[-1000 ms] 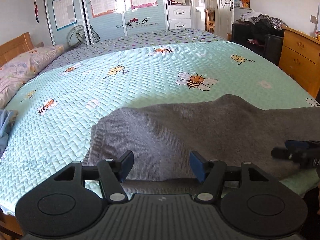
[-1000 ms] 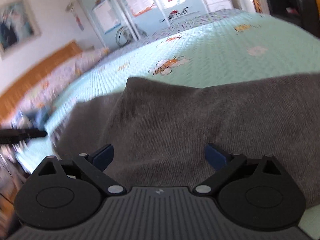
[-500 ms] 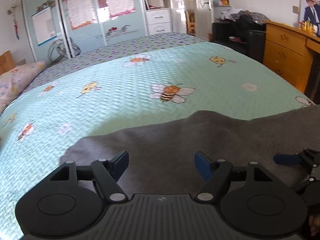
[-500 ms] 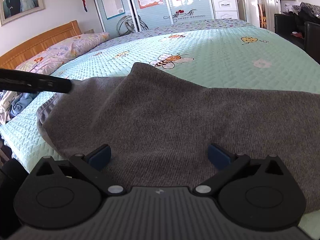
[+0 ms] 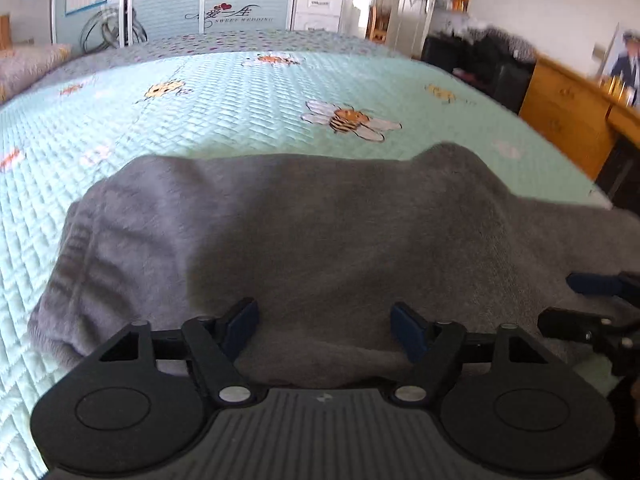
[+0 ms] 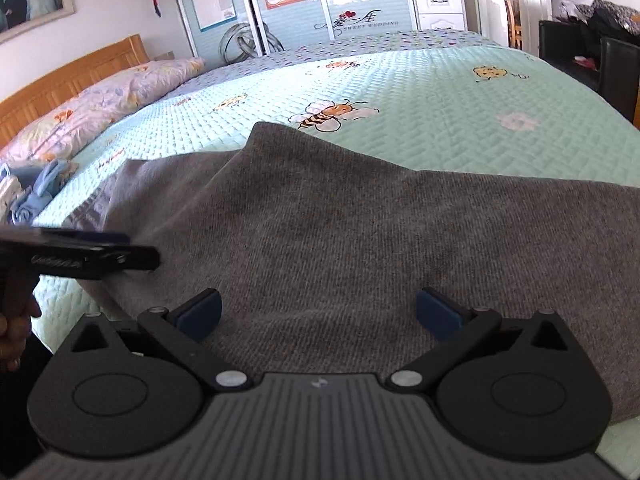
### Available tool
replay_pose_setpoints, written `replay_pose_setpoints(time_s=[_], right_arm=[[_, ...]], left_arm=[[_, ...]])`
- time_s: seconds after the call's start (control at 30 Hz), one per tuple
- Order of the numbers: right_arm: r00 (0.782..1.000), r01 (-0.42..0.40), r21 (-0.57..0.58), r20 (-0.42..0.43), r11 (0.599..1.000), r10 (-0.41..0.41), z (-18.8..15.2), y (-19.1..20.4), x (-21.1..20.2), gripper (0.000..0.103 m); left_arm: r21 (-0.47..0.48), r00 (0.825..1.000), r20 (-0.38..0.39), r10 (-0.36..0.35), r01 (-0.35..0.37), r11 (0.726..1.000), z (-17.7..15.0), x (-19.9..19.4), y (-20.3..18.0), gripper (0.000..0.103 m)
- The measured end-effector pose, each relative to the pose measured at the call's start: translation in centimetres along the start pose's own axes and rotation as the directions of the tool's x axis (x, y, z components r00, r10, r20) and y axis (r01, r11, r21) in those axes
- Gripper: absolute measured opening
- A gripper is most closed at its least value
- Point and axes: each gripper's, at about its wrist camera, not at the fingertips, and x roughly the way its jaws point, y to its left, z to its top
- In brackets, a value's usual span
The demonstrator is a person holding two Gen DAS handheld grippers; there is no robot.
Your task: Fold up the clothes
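A grey knitted garment (image 5: 320,240) lies spread along the near edge of the bed; it also shows in the right wrist view (image 6: 380,232). My left gripper (image 5: 324,324) is open and empty, just above the garment's near edge, left of its middle. My right gripper (image 6: 318,312) is open and empty over the garment further right. The right gripper also shows at the right edge of the left wrist view (image 5: 600,304). The left gripper's fingers (image 6: 92,256) reach in from the left in the right wrist view.
The bed has a mint quilt with bee prints (image 5: 352,120). Pillows (image 6: 104,104) and a wooden headboard (image 6: 60,76) are at the left. Blue clothes (image 6: 36,192) lie at the bed's left edge. A wooden dresser (image 5: 568,112) stands at the right, a wardrobe (image 6: 300,0) behind.
Both grippers have shifted along the garment's near edge and stayed open. The left wrist view has swung and now takes in the garment's left end and bunched folds.
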Motion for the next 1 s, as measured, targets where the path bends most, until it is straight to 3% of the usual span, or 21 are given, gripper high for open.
replay_pose_setpoints(time_s=[0.07,0.13,0.2,0.27,0.33,0.4,0.6,0.7,1.0], right_arm=[[1.000,-0.010,0.020,0.004,1.000,0.010,0.1,-0.3,-0.1,0.103],[1.000,-0.017,0.034,0.004,0.999,0.017,0.1,-0.5,-0.1,0.103],[1.000,-0.027,0.049,0.008,0.998,0.027,0.1,-0.7,-0.2,0.103],[0.999,-0.040,0.071,0.017,0.997,0.038,0.0,-1.0,-0.2,0.103],[0.999,-0.049,0.094,0.026,0.994,0.047,0.0,-1.3,-0.3,0.103],[0.998,-0.054,0.113,0.033,0.992,0.051,0.0,-1.4,-0.3,0.103],[0.998,-0.063,0.126,0.036,0.990,0.058,-0.1,-1.4,-0.4,0.103],[0.997,-0.069,0.136,0.037,0.988,0.064,0.0,-1.5,-0.4,0.103],[0.998,-0.060,0.134,0.041,0.989,0.055,0.0,-1.4,-0.4,0.103]], left_arm=[[-0.106,0.999,0.012,-0.033,0.034,0.994,0.4,-0.8,2.3,0.049],[-0.233,0.997,0.041,-0.063,0.071,0.970,0.8,-2.0,4.7,0.046],[-0.338,0.991,0.115,-0.067,0.102,0.936,1.0,-4.0,7.1,0.057],[-0.393,0.978,0.206,-0.040,0.120,0.911,0.8,-6.1,9.3,0.080],[-0.446,0.957,0.290,-0.011,0.145,0.883,0.5,-8.0,11.6,0.084],[-0.504,0.949,0.314,-0.037,0.199,0.840,-0.1,-8.3,13.8,0.084],[-0.602,0.955,0.289,-0.068,0.236,0.763,-2.1,-6.0,16.1,0.081],[-0.627,0.962,0.263,-0.072,0.228,0.745,-3.0,-5.5,16.5,0.081],[-0.664,0.976,0.212,-0.043,0.176,0.727,-2.7,-3.9,17.9,0.081]])
